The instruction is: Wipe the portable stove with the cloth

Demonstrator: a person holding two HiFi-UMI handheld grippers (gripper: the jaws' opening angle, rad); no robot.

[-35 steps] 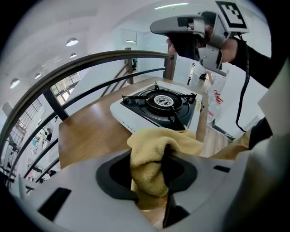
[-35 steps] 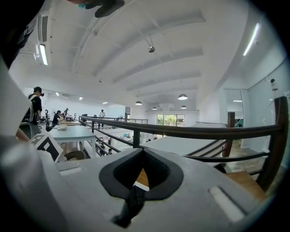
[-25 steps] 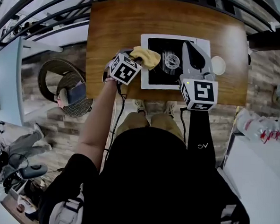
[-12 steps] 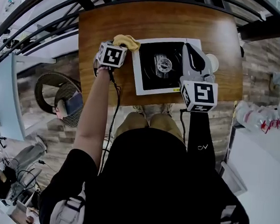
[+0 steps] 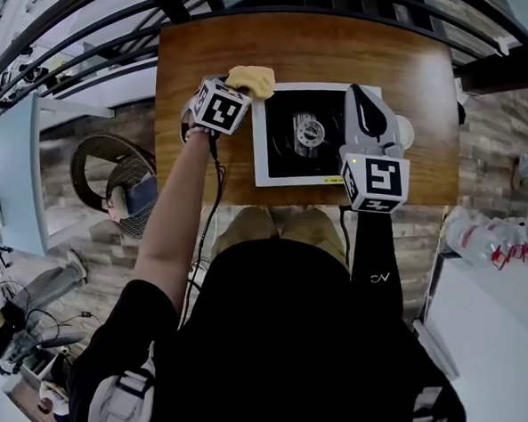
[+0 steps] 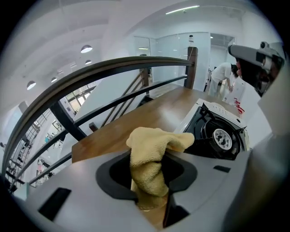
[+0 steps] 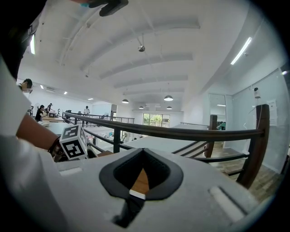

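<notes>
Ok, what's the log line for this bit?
left gripper: shut on cloth at far-left corner of stove | right gripper: shut, empty, over stove's right side

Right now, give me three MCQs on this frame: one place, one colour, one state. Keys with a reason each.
1. Where is the cloth relative to the portable stove?
A) on its burner
B) by its far left corner
C) under it

2. What colour is the cloth?
A) yellow
B) blue
C) white

3. How is the left gripper?
A) open and empty
B) shut on the stove's knob
C) shut on the cloth

Key:
1 B, the head view shows it beside that corner.
2 A, it reads yellow in the head view and the left gripper view.
3 C, the left gripper view shows the cloth pinched between the jaws.
</notes>
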